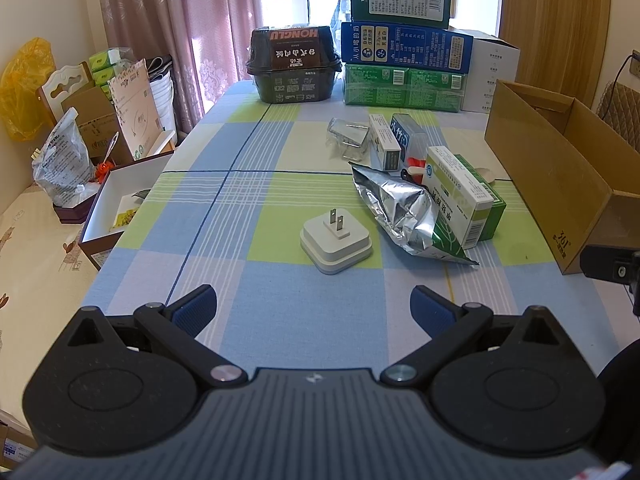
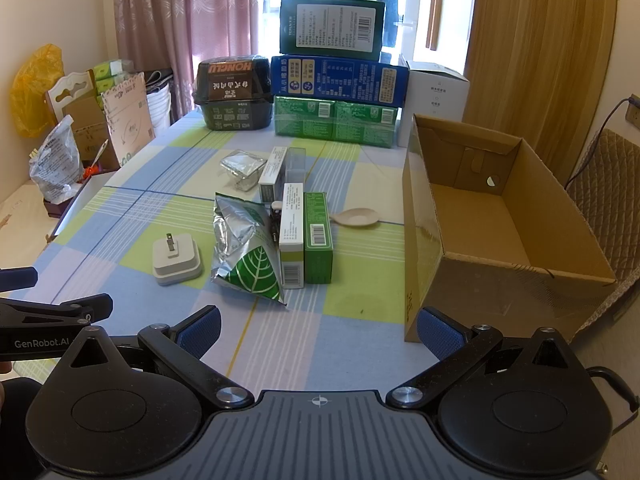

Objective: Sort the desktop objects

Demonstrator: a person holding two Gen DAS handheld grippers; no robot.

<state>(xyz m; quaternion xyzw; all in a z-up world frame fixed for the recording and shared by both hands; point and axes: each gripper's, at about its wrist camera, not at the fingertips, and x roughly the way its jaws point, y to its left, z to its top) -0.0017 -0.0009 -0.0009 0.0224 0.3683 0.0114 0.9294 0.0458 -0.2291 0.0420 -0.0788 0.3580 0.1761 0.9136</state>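
Plainly, both claws hover wide open and empty-handed above a blue-and-green checked tablecloth (image 1: pixel 256 184).

Ahead of the left gripper (image 1: pixel 314 306), jaws spread to their fullest with nothing between them, lies a white square plug adapter (image 1: pixel 336 240), prongs up; beyond it and to the right sit a crumpled silver foil pouch with a green leaf print (image 1: pixel 404 212) and a white-and-green medicine carton (image 1: pixel 460 192). The right gripper (image 2: pixel 319 330) is equally wide and holds nothing; just beside its right finger stands an open brown cardboard box (image 2: pixel 516 268), its visible floor bare. Ahead of this claw lie the pouch, two upright cartons, one white (image 2: pixel 291 236) and one dark green (image 2: pixel 318 238), touching side by side, and a pale spoon (image 2: pixel 356 217) beyond them.
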